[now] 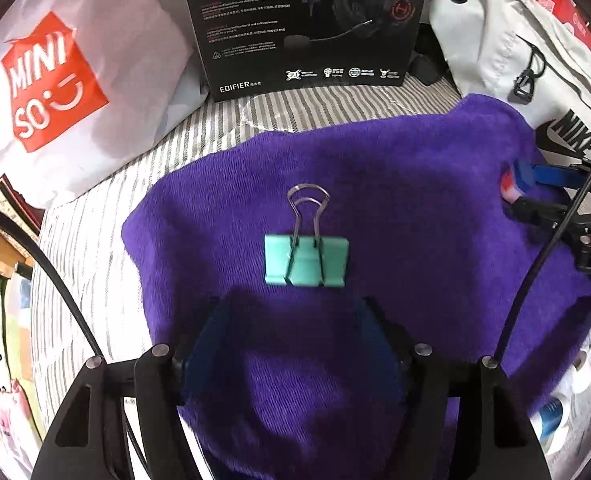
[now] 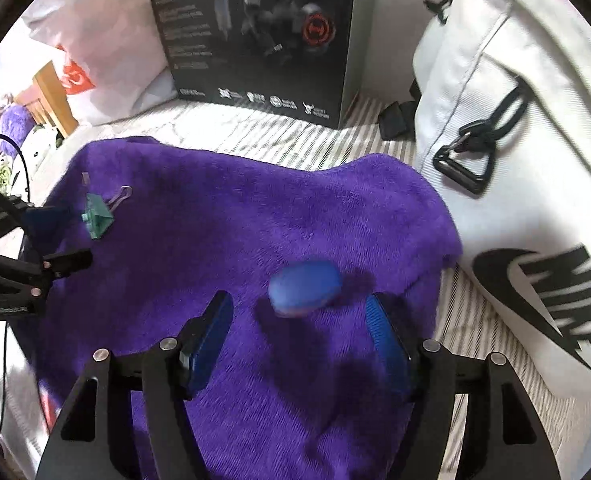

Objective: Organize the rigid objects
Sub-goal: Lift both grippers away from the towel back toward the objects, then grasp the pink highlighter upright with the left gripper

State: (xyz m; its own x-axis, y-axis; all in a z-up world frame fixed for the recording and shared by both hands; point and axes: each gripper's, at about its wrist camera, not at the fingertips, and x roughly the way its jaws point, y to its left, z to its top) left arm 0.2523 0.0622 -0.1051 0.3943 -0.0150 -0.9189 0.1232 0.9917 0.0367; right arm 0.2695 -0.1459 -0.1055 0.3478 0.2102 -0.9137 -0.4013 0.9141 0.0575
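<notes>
A mint-green binder clip [image 1: 306,260] with silver handles lies flat on the purple towel [image 1: 415,200], just ahead of my left gripper [image 1: 291,316]. Its jaws stand open and its blue pads [image 1: 199,344] touch nothing. In the right wrist view a blurred blue oval object [image 2: 305,288] with a pale underside rests on the towel [image 2: 235,208] between the tips of my right gripper [image 2: 299,320]. That gripper is open, and its pads [image 2: 211,332] stand clear of the object. The clip [image 2: 97,216] and left gripper [image 2: 61,238] show at the left edge there.
A black headset box [image 1: 307,28] stands upright behind the towel. A white bag with a red logo [image 1: 55,80] lies at the left and a white sports bag [image 2: 515,160] at the right. The bedsheet [image 1: 95,248] is striped. A black cable [image 1: 543,252] crosses the right side.
</notes>
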